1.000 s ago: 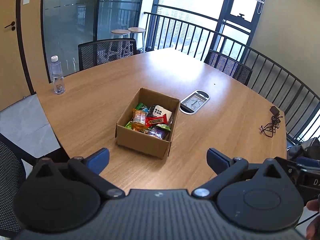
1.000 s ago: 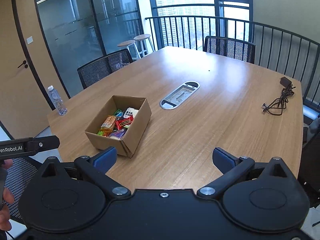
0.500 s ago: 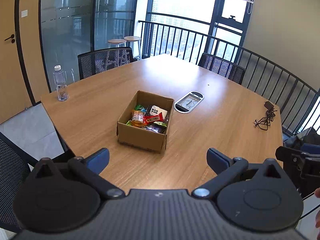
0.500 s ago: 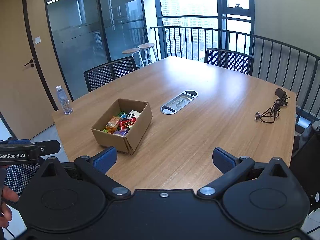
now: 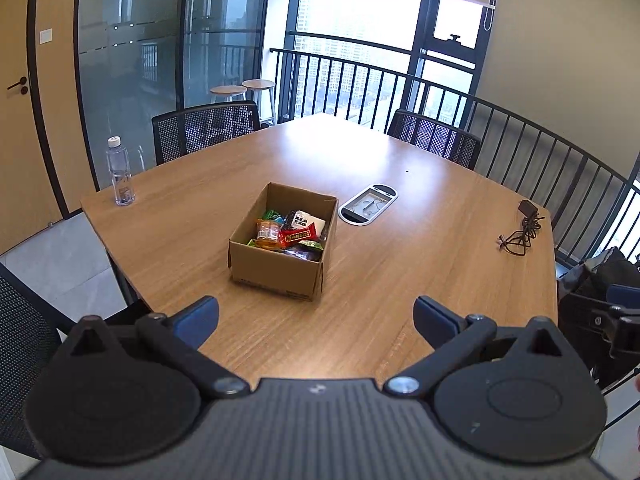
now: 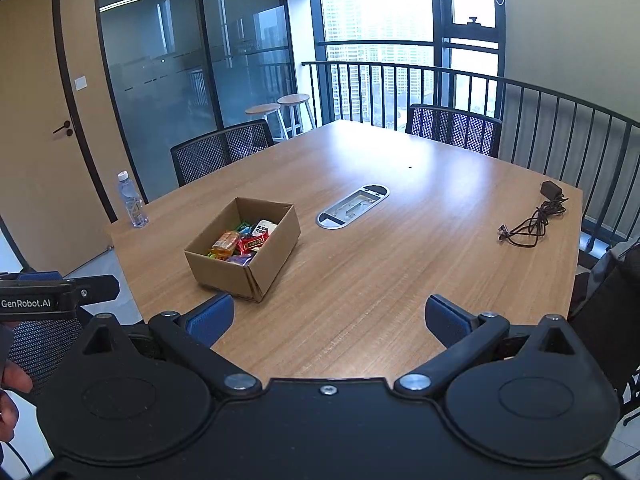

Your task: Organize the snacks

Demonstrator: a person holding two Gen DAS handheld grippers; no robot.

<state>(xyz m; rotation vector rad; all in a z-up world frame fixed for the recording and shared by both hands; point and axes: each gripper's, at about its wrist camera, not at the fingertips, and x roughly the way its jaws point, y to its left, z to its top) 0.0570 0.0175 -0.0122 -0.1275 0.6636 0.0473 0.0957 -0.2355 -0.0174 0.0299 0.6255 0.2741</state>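
Only the right wrist view shows a hand [image 6: 10,396]. Both the left hand-held gripper [image 5: 316,316] and right hand-held gripper [image 6: 330,316] are spread and empty, farther back than before. Snacks [image 5: 290,234] lie inside the box [image 5: 276,272] on the surface [image 5: 420,248].

Both my grippers pulled back and up from the table [image 5: 400,208]; the snack box [image 5: 276,268] now sits farther off and smaller in both views. More floor, door and ceiling show. My left gripper [image 6: 56,296] edged farther into right view.
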